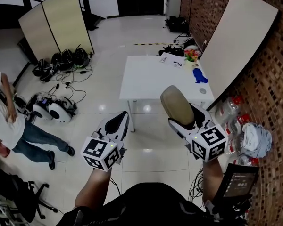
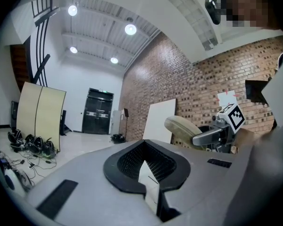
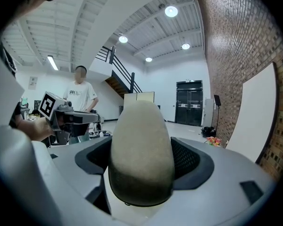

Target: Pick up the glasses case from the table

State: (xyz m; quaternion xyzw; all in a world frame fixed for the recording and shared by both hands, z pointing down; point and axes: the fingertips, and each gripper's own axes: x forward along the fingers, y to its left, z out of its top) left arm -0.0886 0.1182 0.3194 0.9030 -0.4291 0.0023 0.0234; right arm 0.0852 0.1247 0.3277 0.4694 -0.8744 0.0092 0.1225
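– Gripping what, R gripper?
– Clamped on case: beige, oval, fuzzy-looking. Squeezed at both flanks, seated low betw. black pads, poking out well past tips.
– Resting on table?
– No. Held up in air, clear of white top, nearer camera than front edge. Overlaps front-right corner in head view only.
– And L gripper?
– Closed tight, tips together, nothing betw. them. Held about level w/ R gripper, well apart from it, above tiled floor.
– On tabletop?
– Blue item, papers, small round obj.; all toward far/right side.
– Surroundings?
– Brick wall at right, w/ pale board leaning on it and bottles at its foot. Person in white top and jeans, standing at left. Farther back, folding screens and cable clutter on floor.
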